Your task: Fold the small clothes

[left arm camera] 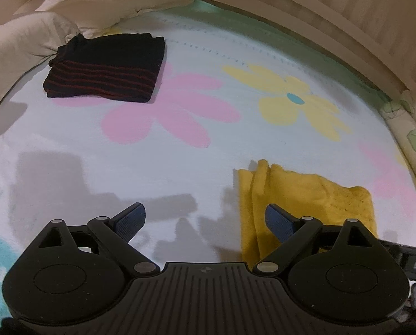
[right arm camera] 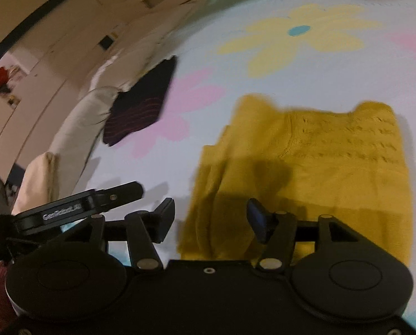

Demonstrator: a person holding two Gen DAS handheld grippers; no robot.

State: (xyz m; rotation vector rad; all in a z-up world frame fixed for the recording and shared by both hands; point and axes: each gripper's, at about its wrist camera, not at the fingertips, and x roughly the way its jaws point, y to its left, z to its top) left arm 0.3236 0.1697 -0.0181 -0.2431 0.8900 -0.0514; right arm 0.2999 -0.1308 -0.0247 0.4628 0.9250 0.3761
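Two wrist views over a bed covered by a flower-print sheet [left arm camera: 180, 167]. The yellow knitted garment [right arm camera: 333, 173] lies flat on the near part of the sheet, toward its right edge, partly folded, with loose layered folds along its left side. A dark garment with red stripes [left arm camera: 104, 69], already folded, sits well apart at the far left corner, against the cream bedding [left arm camera: 18, 44].

My left gripper [left arm camera: 205, 220] stands wide open and holds nothing; its right finger overlaps the yellow garment's left margin in view, while its left finger is over bare sheet. Whether the pad touches cloth I cannot tell. My right gripper [right arm camera: 210, 217] is likewise open and empty, its right finger above the garment's near edge, its left finger over the sheet just beside the folded margin.

The garment thus lies ahead and to the right of both grippers. In the right wrist view its longer side appears to run from the near edge toward the far edge, though fisheye distortion makes this uncertain. I judge the right gripper the nearer; the next fold probably begins at the near-left margin.
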